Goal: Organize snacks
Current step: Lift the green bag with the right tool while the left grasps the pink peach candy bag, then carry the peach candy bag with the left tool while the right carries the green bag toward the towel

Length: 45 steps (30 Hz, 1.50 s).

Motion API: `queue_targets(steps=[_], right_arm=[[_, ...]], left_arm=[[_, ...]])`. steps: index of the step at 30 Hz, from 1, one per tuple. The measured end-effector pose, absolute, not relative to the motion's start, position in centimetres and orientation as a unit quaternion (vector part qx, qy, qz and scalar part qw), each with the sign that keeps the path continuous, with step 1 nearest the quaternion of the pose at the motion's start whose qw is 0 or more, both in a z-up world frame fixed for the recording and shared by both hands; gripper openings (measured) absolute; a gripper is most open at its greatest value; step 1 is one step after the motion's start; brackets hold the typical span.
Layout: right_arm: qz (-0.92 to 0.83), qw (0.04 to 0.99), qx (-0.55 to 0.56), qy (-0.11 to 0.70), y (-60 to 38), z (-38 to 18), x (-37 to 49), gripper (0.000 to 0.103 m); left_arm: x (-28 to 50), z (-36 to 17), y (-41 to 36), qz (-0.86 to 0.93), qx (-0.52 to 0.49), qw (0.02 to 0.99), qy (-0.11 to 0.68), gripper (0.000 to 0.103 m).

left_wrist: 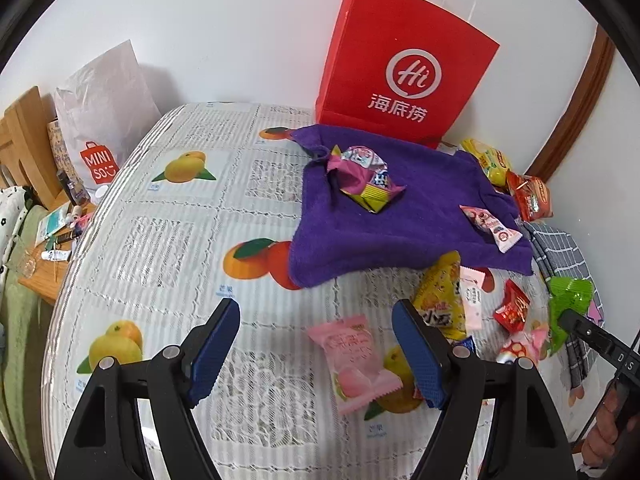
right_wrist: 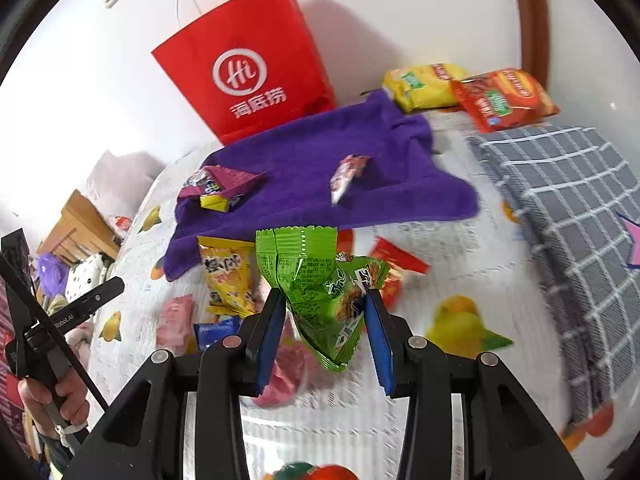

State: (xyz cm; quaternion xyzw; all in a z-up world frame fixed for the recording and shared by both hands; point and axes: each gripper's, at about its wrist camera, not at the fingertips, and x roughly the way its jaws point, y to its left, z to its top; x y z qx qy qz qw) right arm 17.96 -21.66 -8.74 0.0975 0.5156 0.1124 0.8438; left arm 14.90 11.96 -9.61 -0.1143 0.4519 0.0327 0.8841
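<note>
Tablecloth (left_wrist: 168, 240) showing white lace with orange and yellow fruit prints. Towel (left_wrist: 400, 216) appearing solid purple. Paper bag (left_wrist: 400, 64) showing red with white logo. Held snack packet (right_wrist: 320, 288) showing green. Cloth (right_wrist: 560, 200) showing grey with white grid.

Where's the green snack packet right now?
The green snack packet is pinched between the right gripper's fingers, lifted above the table, in front of the purple towel.

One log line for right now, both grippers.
left gripper: open, empty, over pink pack | right gripper: shut on green pack, lifted | purple towel: snacks on it
</note>
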Motion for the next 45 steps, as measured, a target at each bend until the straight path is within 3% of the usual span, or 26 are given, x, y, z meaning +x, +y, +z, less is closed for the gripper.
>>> queue_targets(steps=[9,18,26,29,32,45], right_arm=[[0.076,0.823,0.024,0.563,-22.2,-11.4,15.8,0.040],[0.076,0.816,0.027,0.572,-22.1,-14.3,15.9,0.042],[0.080,0.815,0.053,0.571,-22.0,-15.9,17.1,0.052],[0.084,0.822,0.055,0.560,-21.9,-15.8,16.9,0.048],[0.086,0.828,0.043,0.553,-21.4,-15.6,16.4,0.046],[0.105,0.843,0.084,0.522,-23.6,-10.7,14.0,0.044]], left_arm=[[15.0,-11.9,10.4,0.023,-0.124,0.869,0.479,0.077],[15.8,-16.5,9.0,0.039,-0.105,0.847,0.520,0.077],[15.6,-18.1,7.4,0.058,-0.050,0.853,0.515,0.077],[15.3,-18.0,6.9,0.061,-0.032,0.860,0.506,0.067],[15.0,-17.8,6.8,0.051,-0.026,0.863,0.501,0.047],[13.0,-13.4,6.9,0.039,-0.042,0.872,0.487,0.043]])
